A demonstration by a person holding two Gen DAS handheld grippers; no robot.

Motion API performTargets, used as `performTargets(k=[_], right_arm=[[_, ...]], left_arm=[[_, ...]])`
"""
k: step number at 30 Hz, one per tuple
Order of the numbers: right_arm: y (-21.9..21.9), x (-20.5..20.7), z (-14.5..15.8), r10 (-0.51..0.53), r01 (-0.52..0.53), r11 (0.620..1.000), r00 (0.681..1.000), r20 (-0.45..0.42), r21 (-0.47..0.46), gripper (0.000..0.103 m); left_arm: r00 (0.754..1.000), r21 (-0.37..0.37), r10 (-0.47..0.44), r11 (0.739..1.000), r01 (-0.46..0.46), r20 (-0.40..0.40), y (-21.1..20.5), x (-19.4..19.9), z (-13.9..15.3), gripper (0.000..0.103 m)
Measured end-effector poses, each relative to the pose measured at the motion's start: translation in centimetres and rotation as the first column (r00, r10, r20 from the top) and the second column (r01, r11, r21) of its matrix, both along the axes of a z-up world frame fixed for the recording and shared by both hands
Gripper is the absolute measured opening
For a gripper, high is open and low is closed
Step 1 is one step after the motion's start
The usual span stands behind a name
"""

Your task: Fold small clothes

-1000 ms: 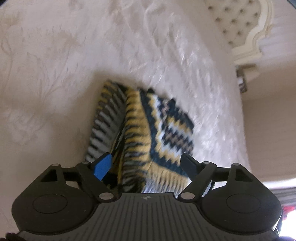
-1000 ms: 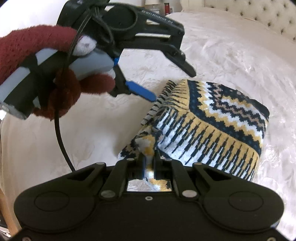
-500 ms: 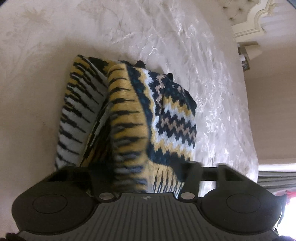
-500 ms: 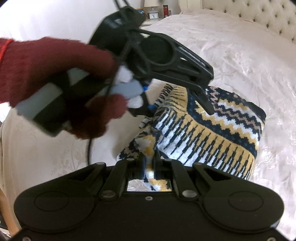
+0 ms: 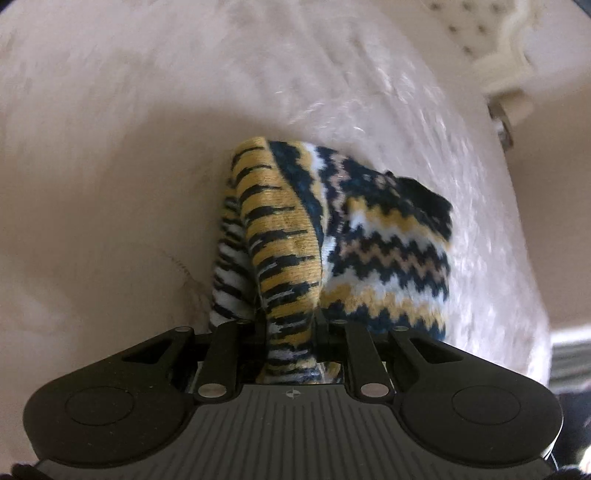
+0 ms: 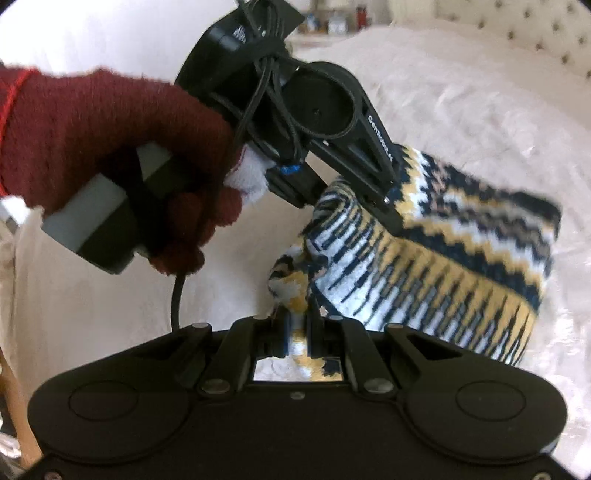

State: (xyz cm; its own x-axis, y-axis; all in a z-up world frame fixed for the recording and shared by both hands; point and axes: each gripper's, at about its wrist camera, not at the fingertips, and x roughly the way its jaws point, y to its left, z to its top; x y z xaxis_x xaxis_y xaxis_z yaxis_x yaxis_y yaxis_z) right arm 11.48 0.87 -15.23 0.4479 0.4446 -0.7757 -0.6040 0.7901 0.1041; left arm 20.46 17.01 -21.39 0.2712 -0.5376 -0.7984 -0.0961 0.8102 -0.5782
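Observation:
A small knit garment [image 5: 388,240] with navy, yellow and white zigzags and stripes lies bunched on the bed. My left gripper [image 5: 291,325] is closing its jaws on a raised striped fold, and the fabric is pinched between the pads. In the right wrist view the left gripper [image 6: 351,206] comes down onto the garment [image 6: 443,258] from the upper left, held by a hand in a dark red glove [image 6: 92,147]. My right gripper [image 6: 297,332] is shut on the garment's near striped corner.
A cream patterned bedspread [image 5: 110,147] covers the bed all around the garment. A tufted cream headboard [image 6: 535,29] stands at the far right. Small bottles and items [image 6: 340,18] sit on a stand beyond the bed. A black cable [image 6: 177,295] hangs from the left gripper's handle.
My left gripper came down over the garment's striped fold and closed on it. The right gripper kept its hold on the near corner.

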Motion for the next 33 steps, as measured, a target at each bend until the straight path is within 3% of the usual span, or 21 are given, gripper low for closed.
performTargets(k=[3, 7, 10, 13, 18, 23, 28, 33], right_arm=[[0.0, 1.0, -1.4, -0.033, 0.032, 0.999, 0.997, -0.076, -0.006, 0.027], [-2.2, 1.1, -1.0, -0.088, 0.093, 0.994, 0.990, -0.111, 0.048, 0.061], [-4.4, 0.8, -0.3, -0.120, 0.129, 0.989, 0.985, -0.121, 0.067, 0.063], [-5.8, 0.4, 0.5, -0.156, 0.166, 0.983, 0.981, -0.118, 0.080, 0.068], [-7.6, 0.0, 1.5, -0.214, 0.224, 0.970, 0.971, -0.107, 0.097, 0.075], [-8.6, 0.0, 1.9, -0.256, 0.268, 0.958, 0.960, -0.114, 0.099, 0.076], [-9.6, 0.3, 2.1, -0.293, 0.307, 0.945, 0.947, -0.132, 0.110, 0.076], [-11.0, 1.3, 2.4, -0.334, 0.351, 0.929, 0.932, -0.137, 0.119, 0.076]], left_arm=[[1.000, 0.002, -0.006, 1.000, 0.006, 0.011, -0.2, 0.0, -0.1, 0.022], [0.998, -0.017, -0.052, 0.999, 0.052, 0.019, 0.3, 0.3, 0.4, 0.026], [0.999, -0.014, -0.018, 1.000, 0.019, 0.033, 1.2, 0.1, 1.1, 0.034], [0.996, 0.079, 0.001, 0.997, -0.008, 0.087, 1.8, -0.4, 2.8, 0.047], [0.990, 0.119, -0.002, 0.993, -0.015, 0.144, 2.1, -1.6, 5.5, 0.049], [0.975, 0.154, -0.058, 0.988, 0.024, 0.215, -0.2, -2.9, 7.2, 0.054], [0.969, 0.156, -0.102, 0.985, 0.068, 0.225, -2.1, -3.9, 6.6, 0.061], [0.973, 0.223, -0.145, 0.969, 0.103, 0.180, -2.8, -3.7, 3.7, 0.062]])
